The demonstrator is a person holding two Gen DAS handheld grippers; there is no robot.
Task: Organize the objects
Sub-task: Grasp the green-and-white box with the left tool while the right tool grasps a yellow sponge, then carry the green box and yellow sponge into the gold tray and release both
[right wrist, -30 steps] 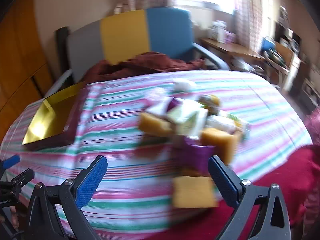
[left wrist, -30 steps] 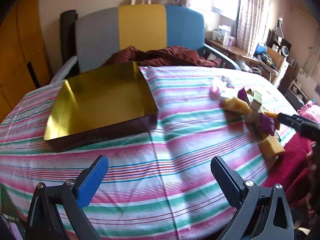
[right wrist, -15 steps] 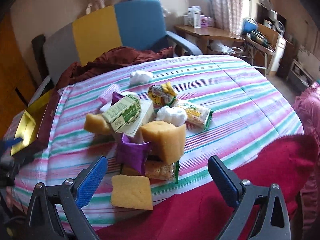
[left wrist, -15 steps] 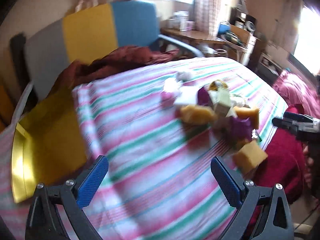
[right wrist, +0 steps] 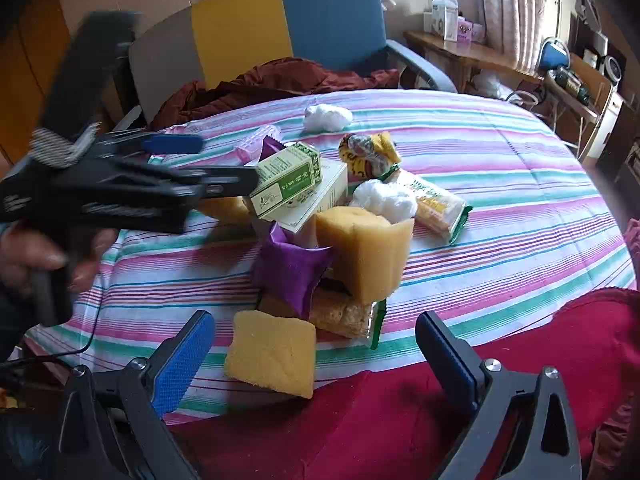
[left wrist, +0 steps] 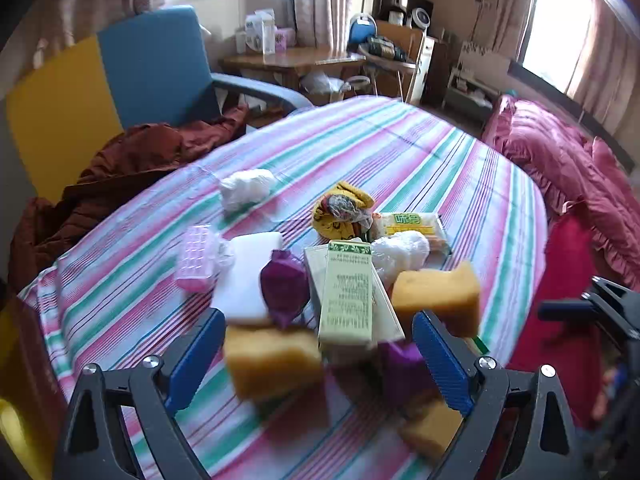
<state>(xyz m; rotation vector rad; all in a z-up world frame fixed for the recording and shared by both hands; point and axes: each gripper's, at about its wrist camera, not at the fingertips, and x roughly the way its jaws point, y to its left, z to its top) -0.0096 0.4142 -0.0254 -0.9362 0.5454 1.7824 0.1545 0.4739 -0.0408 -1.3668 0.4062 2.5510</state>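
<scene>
A heap of small things lies on the striped tablecloth (right wrist: 500, 168): yellow sponges (right wrist: 366, 252) (right wrist: 272, 354), a purple pouch (right wrist: 288, 274), a green box (right wrist: 288, 178), a pink case (left wrist: 196, 258), white wads (left wrist: 246, 188) and snack packets (right wrist: 434, 204). My left gripper (left wrist: 316, 354) is open, its fingers either side of a yellow sponge (left wrist: 272, 358) and the green box (left wrist: 348, 300). It also shows from the side in the right wrist view (right wrist: 224, 160). My right gripper (right wrist: 312, 358) is open and empty, low over the flat sponge at the table's near edge.
A grey, yellow and blue chair (right wrist: 280, 28) with a brown cloth (right wrist: 280, 80) stands behind the table. A red cloth (right wrist: 400, 412) hangs over the near edge. A pink bed (left wrist: 560, 168), desk and shelves stand at the right.
My left gripper has swung right, away from the gold tray, and closed in on the heap. My right gripper has moved closer to the heap. Both stay open.
</scene>
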